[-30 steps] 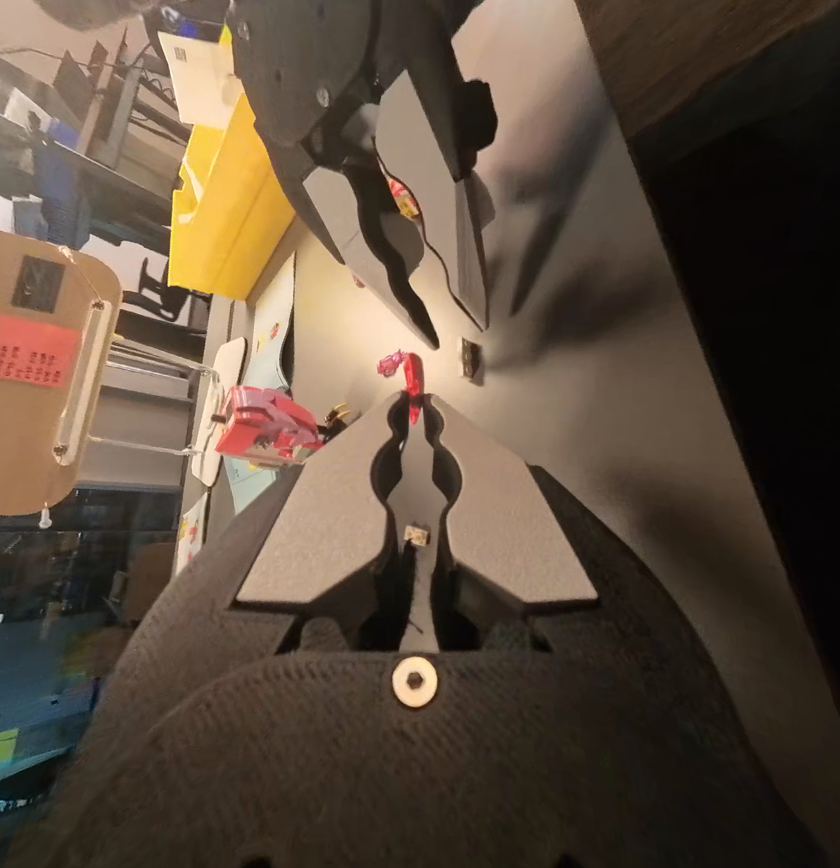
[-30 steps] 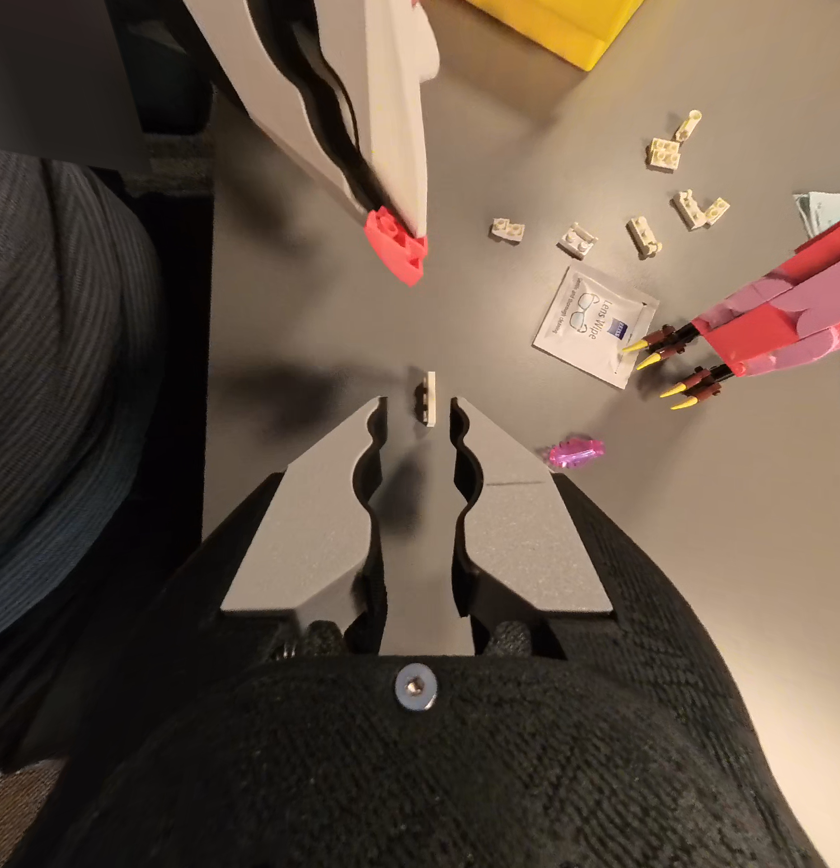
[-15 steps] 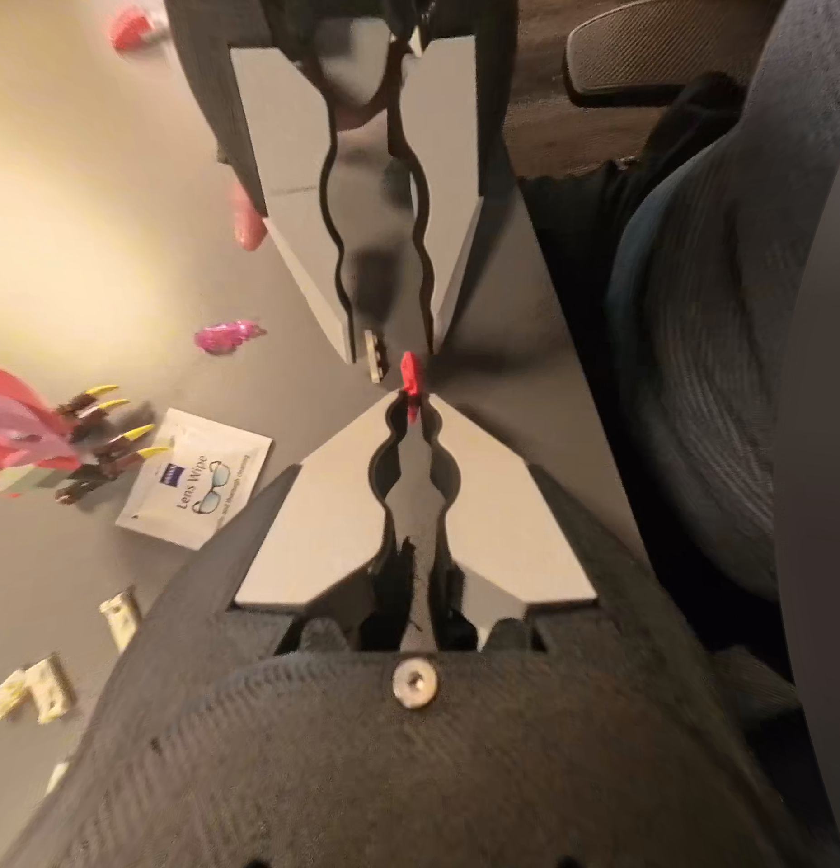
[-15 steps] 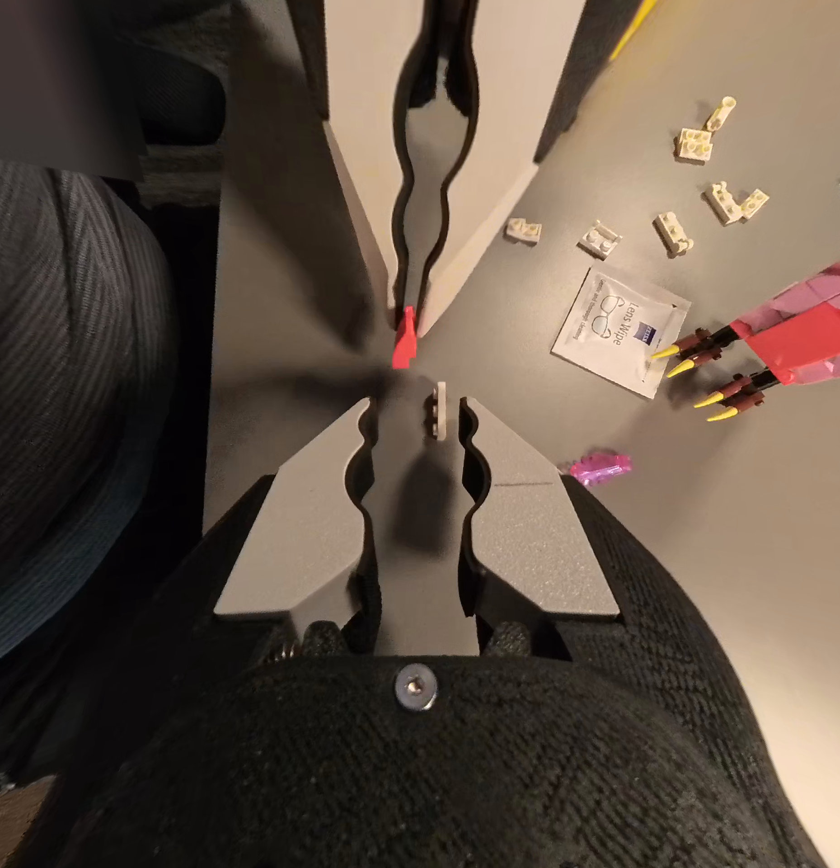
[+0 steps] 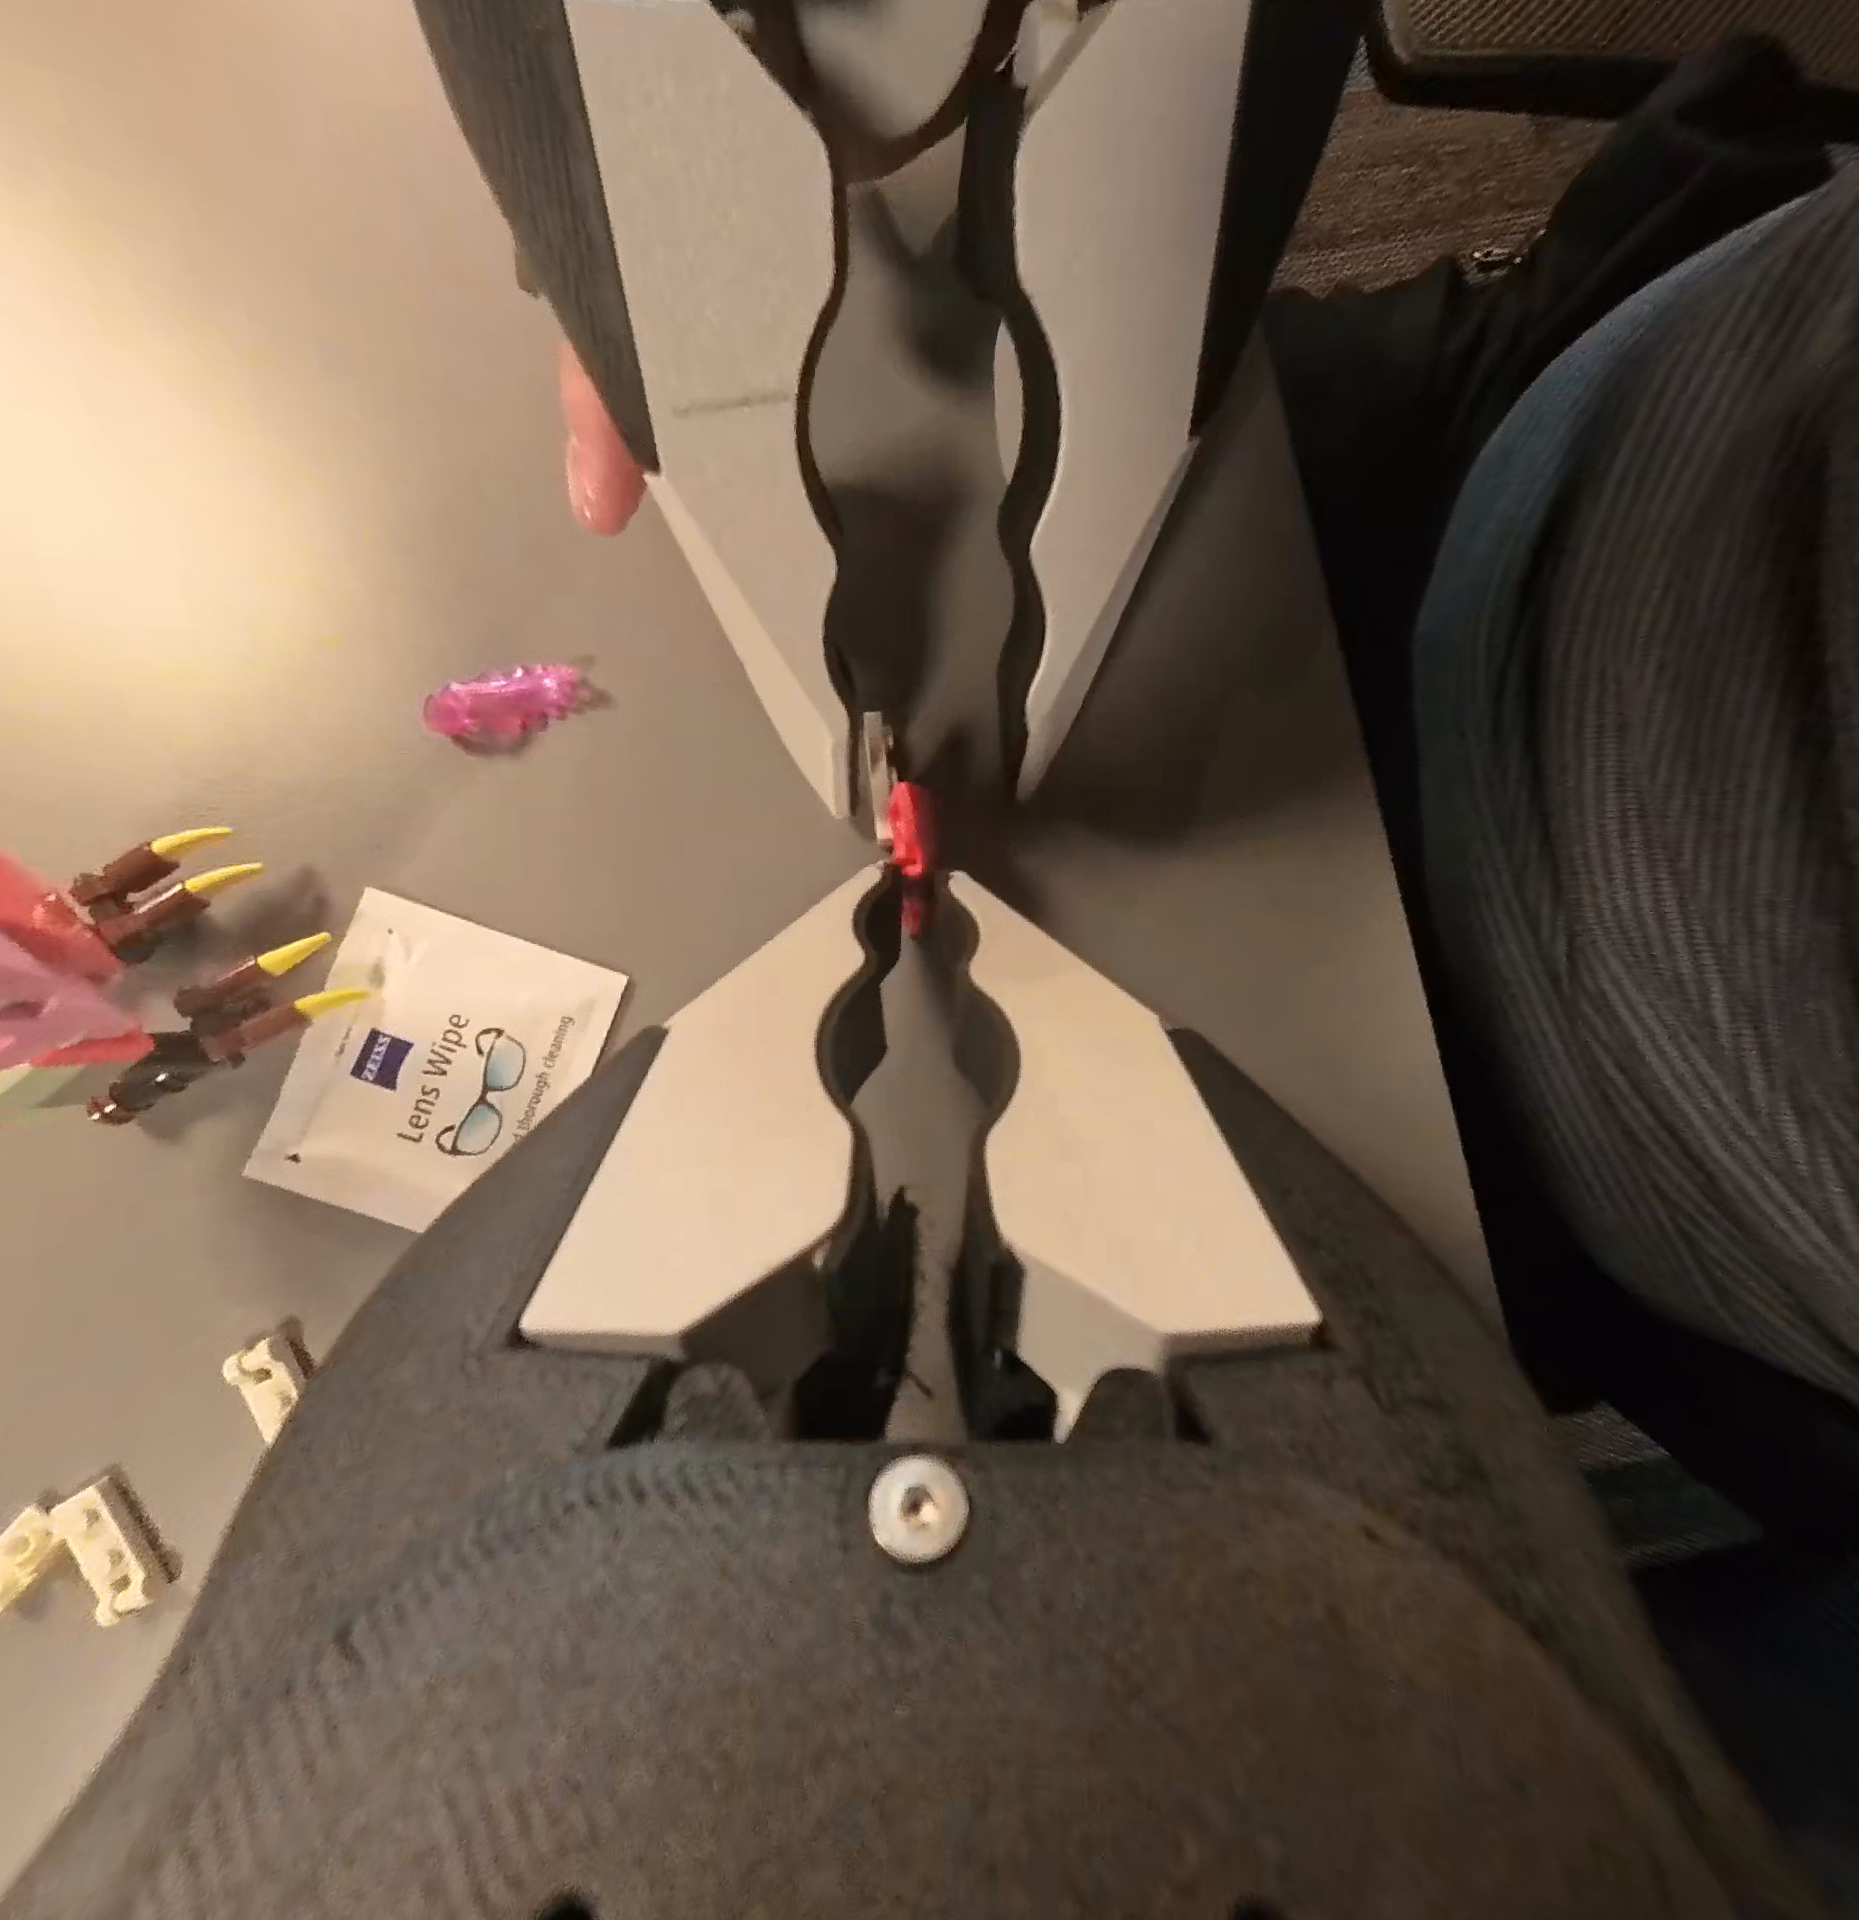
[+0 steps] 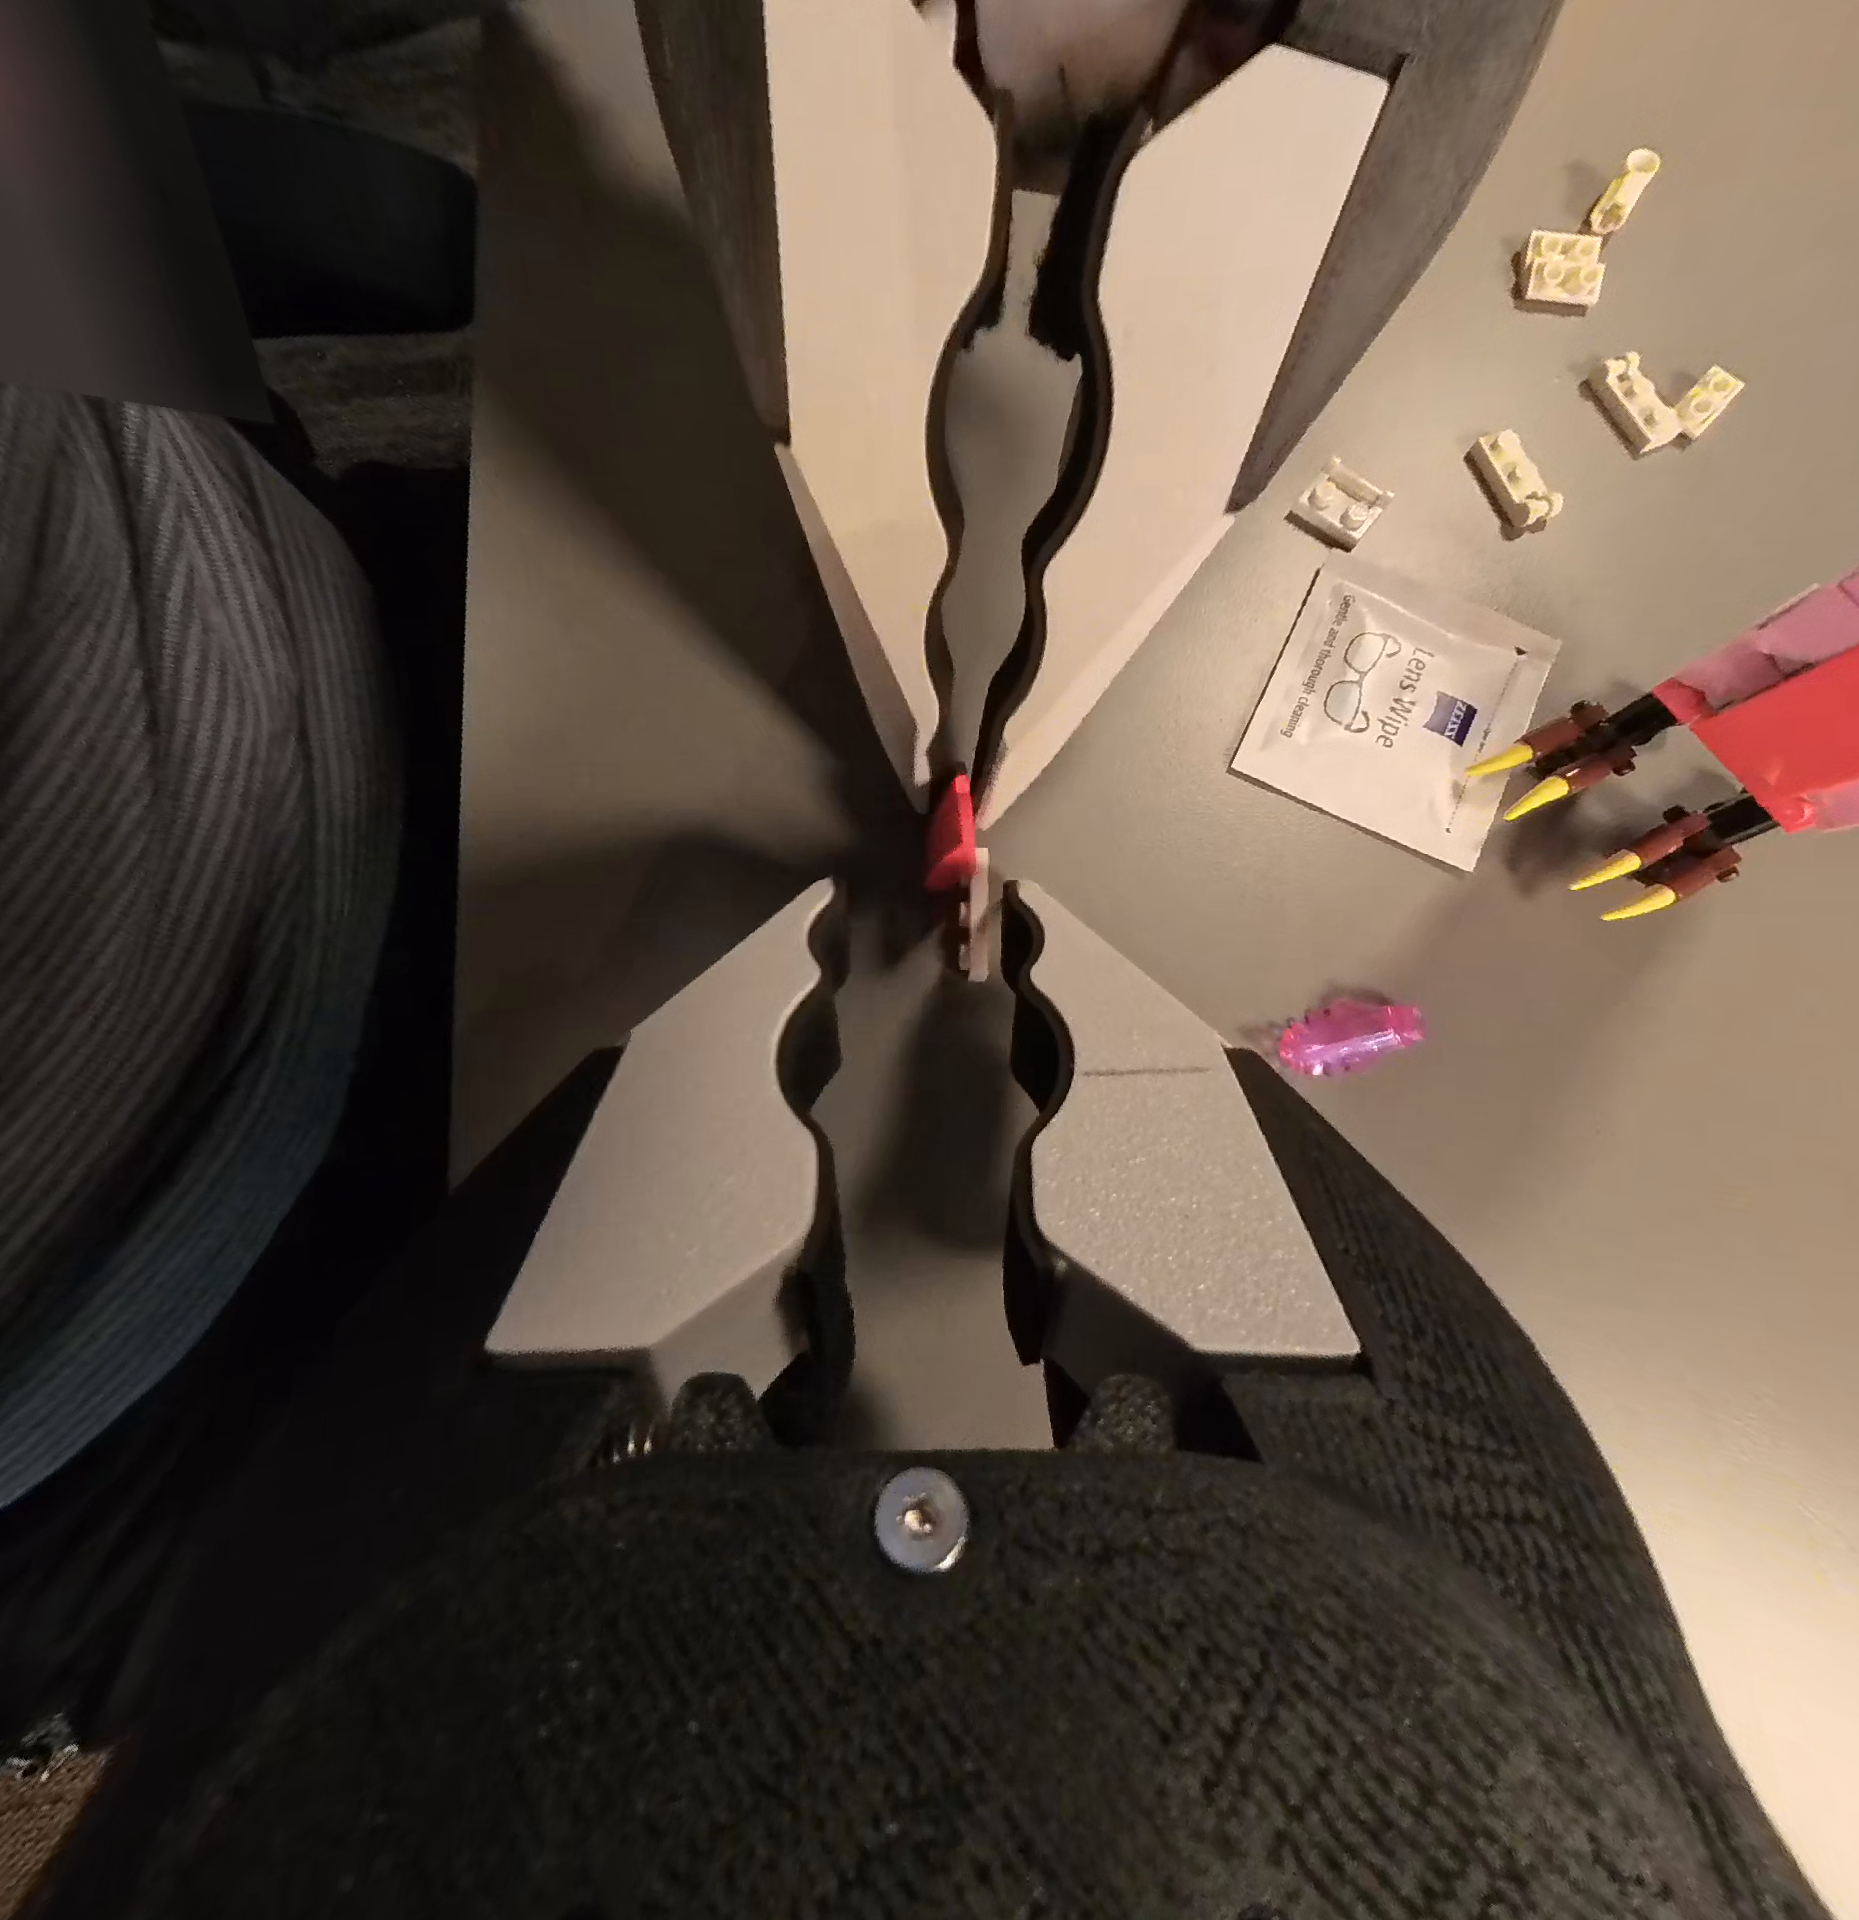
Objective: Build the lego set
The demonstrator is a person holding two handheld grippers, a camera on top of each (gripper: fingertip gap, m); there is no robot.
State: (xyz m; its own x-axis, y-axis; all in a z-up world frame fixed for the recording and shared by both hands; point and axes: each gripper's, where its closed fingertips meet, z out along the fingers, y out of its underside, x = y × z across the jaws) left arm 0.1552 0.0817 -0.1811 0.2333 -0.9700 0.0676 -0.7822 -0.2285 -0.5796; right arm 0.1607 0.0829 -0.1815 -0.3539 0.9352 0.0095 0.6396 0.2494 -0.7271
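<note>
Your red-and-pink brick model is cut off at the right edge of the frame. A mosaic patch hides the upper left corner.

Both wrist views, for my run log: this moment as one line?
left claw: shut on red brick | right claw: open, white plate at one finger | bricks touching

- Printed writing, a small blue logo square and a line drawing of spectacles are being shown on a white sachet, lying at nine o'clock of the left gripper.
- The same sachet is being seen at two o'clock in the right wrist view.
</note>
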